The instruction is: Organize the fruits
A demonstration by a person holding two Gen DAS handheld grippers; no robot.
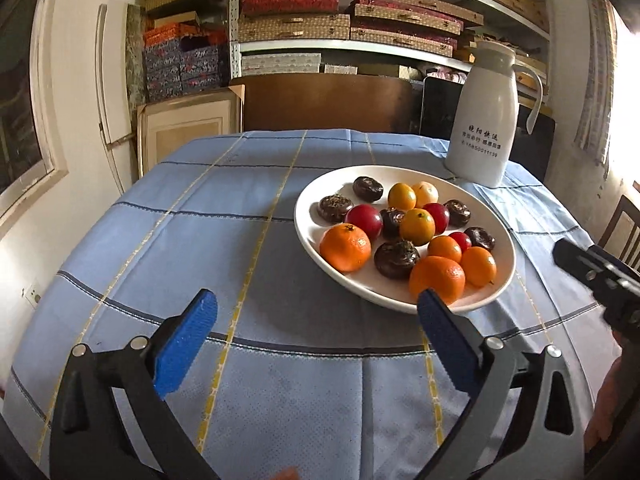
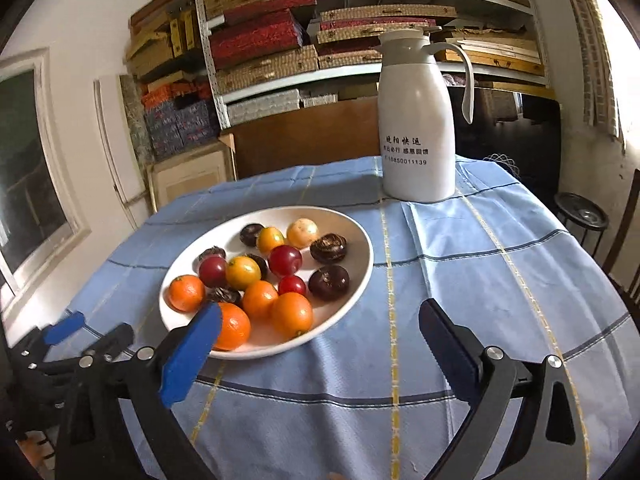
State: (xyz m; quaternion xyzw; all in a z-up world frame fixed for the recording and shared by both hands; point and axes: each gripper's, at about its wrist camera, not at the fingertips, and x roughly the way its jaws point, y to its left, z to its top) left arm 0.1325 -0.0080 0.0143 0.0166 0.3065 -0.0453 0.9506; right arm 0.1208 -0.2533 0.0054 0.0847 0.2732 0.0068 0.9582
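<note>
A white plate (image 1: pixel 316 236) (image 2: pixel 352 280) lies on a blue checked tablecloth (image 1: pixel 200 240) (image 2: pixel 480 280) and holds several fruits: orange mandarins (image 1: pixel 346 247) (image 2: pixel 292 314), red cherry tomatoes (image 1: pixel 364 219) (image 2: pixel 285 261), yellow tomatoes (image 1: pixel 417 226) (image 2: pixel 243 272) and dark brown water chestnuts (image 1: pixel 397 259) (image 2: pixel 329 282). My left gripper (image 1: pixel 316 308) is open over bare cloth, short of the plate's near left rim, nothing between its blue pads. My right gripper (image 2: pixel 320 320) is open too, its left finger (image 2: pixel 192 354) overlapping the plate's near rim in the picture. Each gripper shows at the edge of the other's view: the right gripper (image 1: pixel 596 276), the left gripper (image 2: pixel 64 328).
A white thermos jug (image 1: pixel 486 116) (image 2: pixel 418 120) stands behind the plate at the table's far right. Shelves stacked with boxes (image 1: pixel 360 12) (image 2: pixel 320 32) fill the wall beyond. A wooden chair back (image 1: pixel 622 228) and a round metal stand (image 2: pixel 582 212) are to the right of the table.
</note>
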